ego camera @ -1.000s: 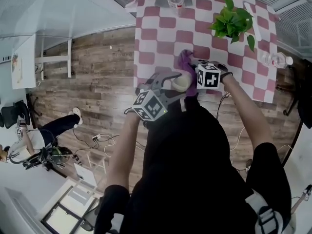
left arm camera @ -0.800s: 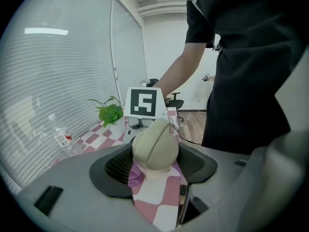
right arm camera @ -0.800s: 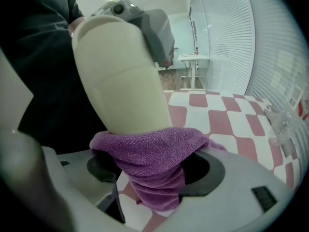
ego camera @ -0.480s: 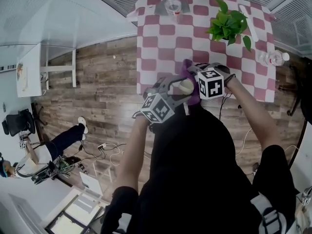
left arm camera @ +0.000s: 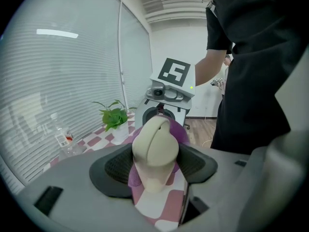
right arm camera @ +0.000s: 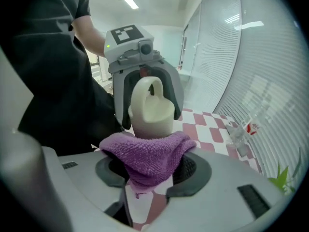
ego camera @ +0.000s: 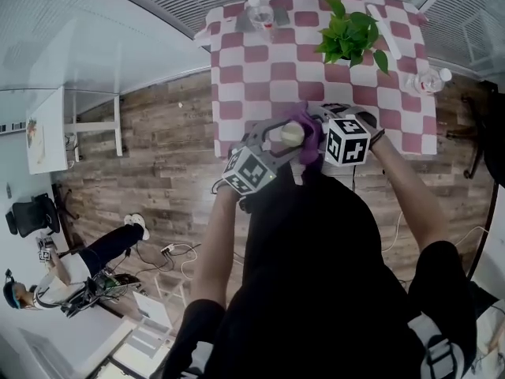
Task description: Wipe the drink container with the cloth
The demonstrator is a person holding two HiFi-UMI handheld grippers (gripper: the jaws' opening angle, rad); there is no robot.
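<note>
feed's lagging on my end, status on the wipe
Left gripper shut on cream drink container. Right gripper fingers just closing on purple cloth, cloth against container. Potted plant well clear.

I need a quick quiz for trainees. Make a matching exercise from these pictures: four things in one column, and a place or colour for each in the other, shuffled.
Things:
1. container
2. cloth
3. plant
4. table

Places and colours:
A. pink and white checks
B. gripped in the jaws of the right gripper
C. standing on the far side of the table
D. gripped in the jaws of the left gripper

Pairs: 1-D, 2-B, 3-C, 4-A.

The right gripper's jaws have just been closing, with the cloth between them.
</note>
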